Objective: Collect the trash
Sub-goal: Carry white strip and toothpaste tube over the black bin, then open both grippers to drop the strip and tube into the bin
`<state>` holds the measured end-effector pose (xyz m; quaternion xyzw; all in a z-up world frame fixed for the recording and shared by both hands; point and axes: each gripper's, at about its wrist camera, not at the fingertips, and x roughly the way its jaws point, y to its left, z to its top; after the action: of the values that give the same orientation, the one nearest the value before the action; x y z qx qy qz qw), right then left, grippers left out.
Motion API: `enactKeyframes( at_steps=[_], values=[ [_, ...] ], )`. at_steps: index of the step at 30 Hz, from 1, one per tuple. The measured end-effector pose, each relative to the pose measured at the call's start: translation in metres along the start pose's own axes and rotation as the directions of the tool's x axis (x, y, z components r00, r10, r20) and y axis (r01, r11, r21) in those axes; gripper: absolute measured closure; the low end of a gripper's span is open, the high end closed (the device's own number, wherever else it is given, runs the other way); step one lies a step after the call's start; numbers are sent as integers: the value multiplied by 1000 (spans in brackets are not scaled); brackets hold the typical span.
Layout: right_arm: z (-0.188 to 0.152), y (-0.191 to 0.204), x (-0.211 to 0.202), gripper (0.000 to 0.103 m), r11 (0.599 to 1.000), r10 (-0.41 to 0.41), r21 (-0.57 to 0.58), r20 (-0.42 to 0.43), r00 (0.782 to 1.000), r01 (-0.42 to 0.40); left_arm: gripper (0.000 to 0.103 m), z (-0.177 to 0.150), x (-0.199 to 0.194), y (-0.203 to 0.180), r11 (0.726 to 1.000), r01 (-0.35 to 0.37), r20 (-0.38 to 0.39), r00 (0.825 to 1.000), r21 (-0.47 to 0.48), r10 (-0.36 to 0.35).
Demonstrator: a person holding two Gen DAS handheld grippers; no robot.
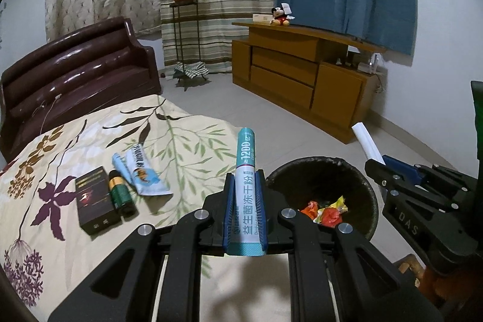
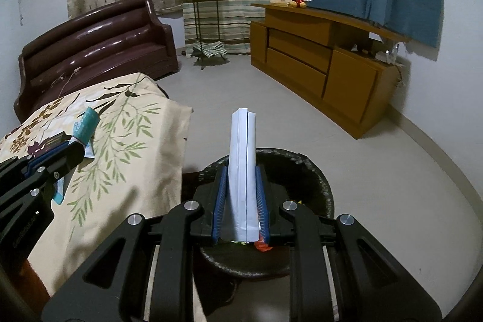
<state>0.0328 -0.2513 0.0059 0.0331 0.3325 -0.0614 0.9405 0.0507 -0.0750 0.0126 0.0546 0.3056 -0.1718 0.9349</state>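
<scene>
My left gripper [image 1: 245, 186] is shut on a teal and white probiotic sachet [image 1: 247, 171], held above the table edge just left of the black trash bin [image 1: 359, 180]. The bin holds red and yellow wrappers [image 1: 327, 210]. My right gripper [image 2: 241, 183] is shut on a white folded packet [image 2: 242, 159] above the bin [image 2: 320, 186]. On the floral tablecloth [image 1: 187, 141] lie a dark box [image 1: 93, 199], a green bottle [image 1: 120, 193] and a blue-white pouch [image 1: 145, 171]. The right gripper [image 1: 377, 168] shows in the left view, the left gripper [image 2: 72, 147] in the right view.
A brown sofa [image 1: 78, 68] stands behind the table. A wooden cabinet [image 1: 302, 71] with a Mickey toy [image 1: 280, 14] stands against the far wall. A plant stand [image 1: 184, 29] is by the curtains. Grey floor [image 1: 241, 104] lies between.
</scene>
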Motion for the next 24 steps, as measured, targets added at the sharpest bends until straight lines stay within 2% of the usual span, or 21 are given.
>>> enactKeyframes(
  at_steps=[24],
  values=[
    [-2,-40,25,84,995,-62,78,-22,998,64,88,12,54,-44,997,13,-39,999,80,-10]
  ],
)
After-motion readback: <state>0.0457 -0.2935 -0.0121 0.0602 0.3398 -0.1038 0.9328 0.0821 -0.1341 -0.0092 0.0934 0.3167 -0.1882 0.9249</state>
